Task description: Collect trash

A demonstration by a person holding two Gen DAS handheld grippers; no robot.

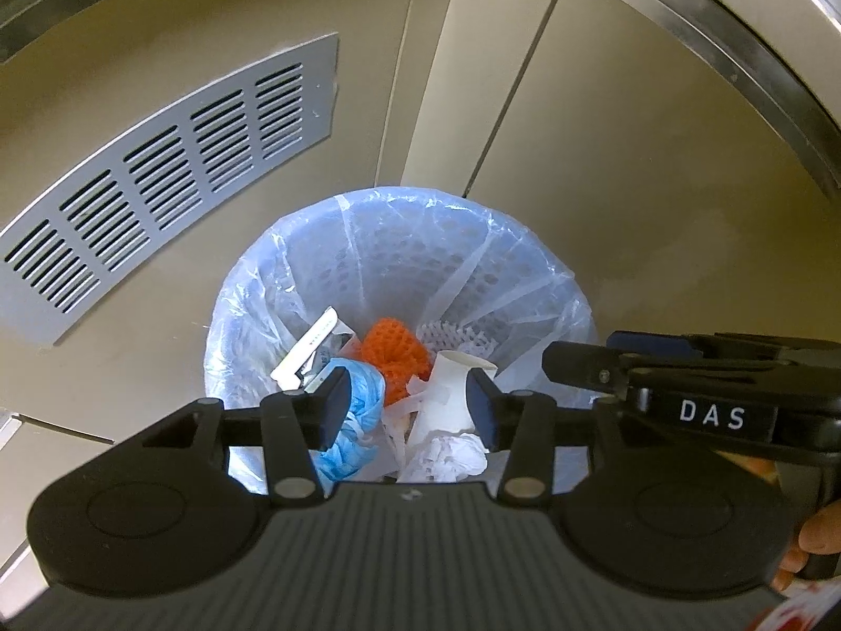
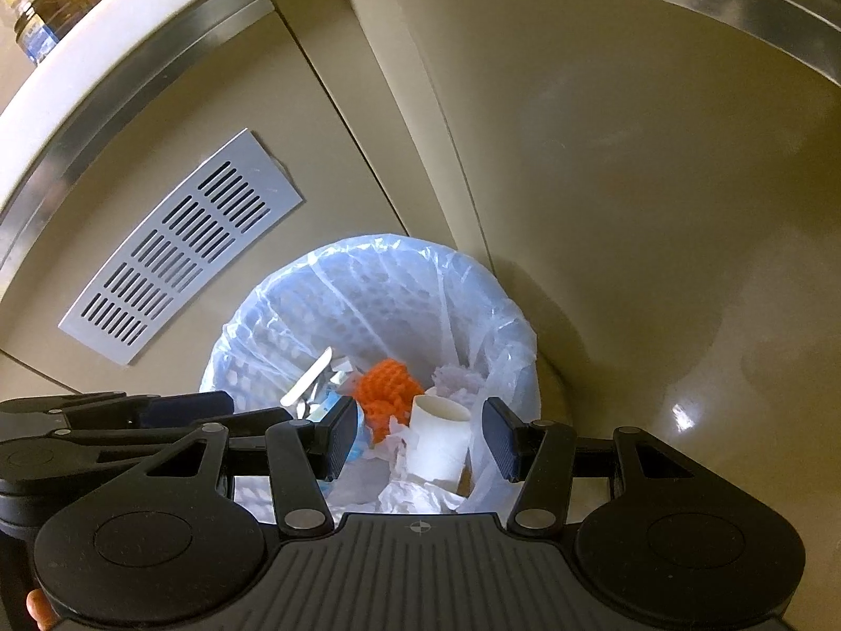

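Note:
A round bin lined with a clear plastic bag (image 1: 399,197) (image 2: 378,241) stands on the floor below both grippers. Inside lie a white paper cup (image 1: 447,394) (image 2: 439,441), an orange net (image 1: 391,355) (image 2: 386,386), a blue crumpled glove (image 1: 357,420), white crumpled tissue (image 1: 452,455) (image 2: 415,497) and a flat white wrapper (image 1: 307,349) (image 2: 307,384). My left gripper (image 1: 409,407) hangs open over the bin's mouth, with nothing between its fingers. Beside it, my right gripper (image 2: 420,436) is also open and empty above the bin.
Beige cabinet doors rise behind the bin, with a grey vent grille (image 1: 157,184) (image 2: 178,252) to the left. A counter edge with jars (image 2: 42,10) shows at top left. A person's hand (image 1: 820,536) holds the right gripper's handle. The glossy floor lies to the right.

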